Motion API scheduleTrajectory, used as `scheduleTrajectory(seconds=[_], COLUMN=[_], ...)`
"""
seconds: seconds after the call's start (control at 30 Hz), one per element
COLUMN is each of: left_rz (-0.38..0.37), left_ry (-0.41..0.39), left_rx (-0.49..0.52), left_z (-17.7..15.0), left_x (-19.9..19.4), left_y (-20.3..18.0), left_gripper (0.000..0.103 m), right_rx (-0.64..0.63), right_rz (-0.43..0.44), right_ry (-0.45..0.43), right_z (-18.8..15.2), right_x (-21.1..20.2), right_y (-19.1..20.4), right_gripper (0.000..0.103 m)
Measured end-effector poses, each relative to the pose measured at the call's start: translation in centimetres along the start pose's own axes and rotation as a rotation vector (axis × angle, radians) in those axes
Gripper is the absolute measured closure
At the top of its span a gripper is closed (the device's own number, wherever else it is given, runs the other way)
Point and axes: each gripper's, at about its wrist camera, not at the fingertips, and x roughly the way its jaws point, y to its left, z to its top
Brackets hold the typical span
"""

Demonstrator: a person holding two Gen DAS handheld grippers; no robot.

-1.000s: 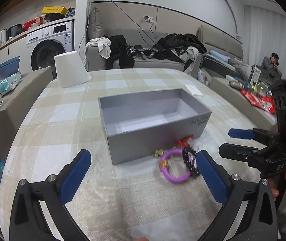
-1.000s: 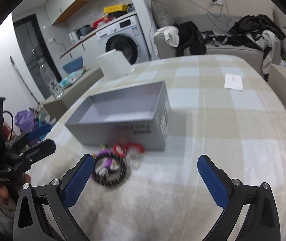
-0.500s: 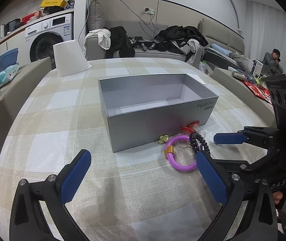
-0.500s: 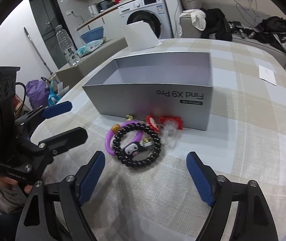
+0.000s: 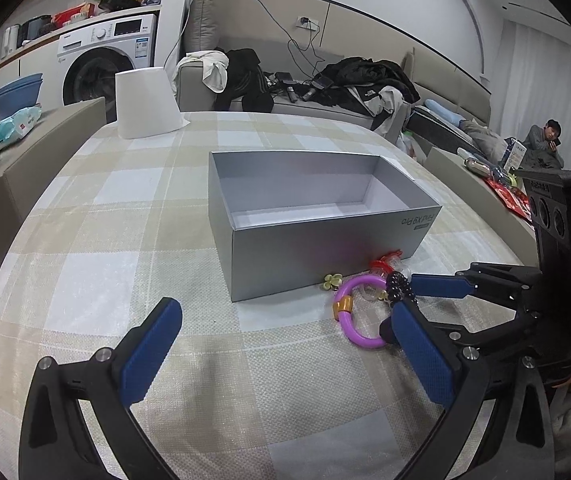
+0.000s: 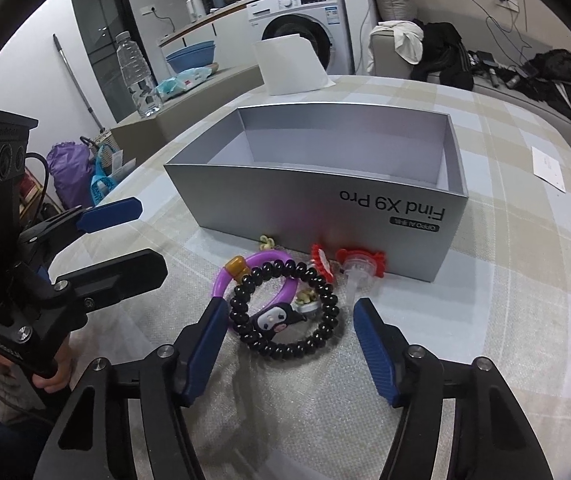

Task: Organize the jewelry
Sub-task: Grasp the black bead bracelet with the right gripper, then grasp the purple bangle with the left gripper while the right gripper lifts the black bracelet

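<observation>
An open grey box (image 6: 325, 200) stands on the checked tablecloth, also seen in the left wrist view (image 5: 325, 216). In front of it lie a black bead bracelet (image 6: 285, 344) with a cartoon charm, a purple ring (image 6: 253, 264), red trinkets (image 6: 359, 262) and a small flower piece (image 6: 266, 242). My right gripper (image 6: 289, 308) straddles the black bracelet, its jaws closing, the pads close on either side but not pressing. From the left wrist view it (image 5: 399, 302) reaches in from the right over the black beads (image 5: 397, 285) and purple ring (image 5: 359, 314). My left gripper (image 5: 285, 312) hovers open and empty left of the jewellery.
A white paper cone (image 5: 145, 108) stands at the table's far end. A slip of paper (image 6: 547, 168) lies right of the box. A water bottle (image 6: 137, 76) and basin sit on a side counter. A sofa with clothes is behind; a person (image 5: 545, 140) sits far right.
My right gripper came forward and down over the jewellery, and its jaws narrowed around the black bracelet. The left gripper stayed almost still, open.
</observation>
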Motion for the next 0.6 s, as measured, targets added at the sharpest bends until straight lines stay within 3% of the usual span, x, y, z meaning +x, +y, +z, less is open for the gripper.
scheduleTrajectory(seconds=[0.33, 0.6], left_rz=[0.003, 0.008], left_ry=[0.007, 0.020], left_rx=[0.006, 0.020], left_z=[0.0, -0.1], left_x=[0.1, 0.1], left_y=[0.0, -0.2], left_gripper=[0.001, 0.001], right_rx=[-0.008, 0.047], right_rz=[0.010, 0.039], right_ry=[-0.018, -0.083], right_z=[-0.1, -0.9], right_x=[-0.2, -2.2], right_y=[0.2, -1.0], right_gripper=[0.056, 0.060])
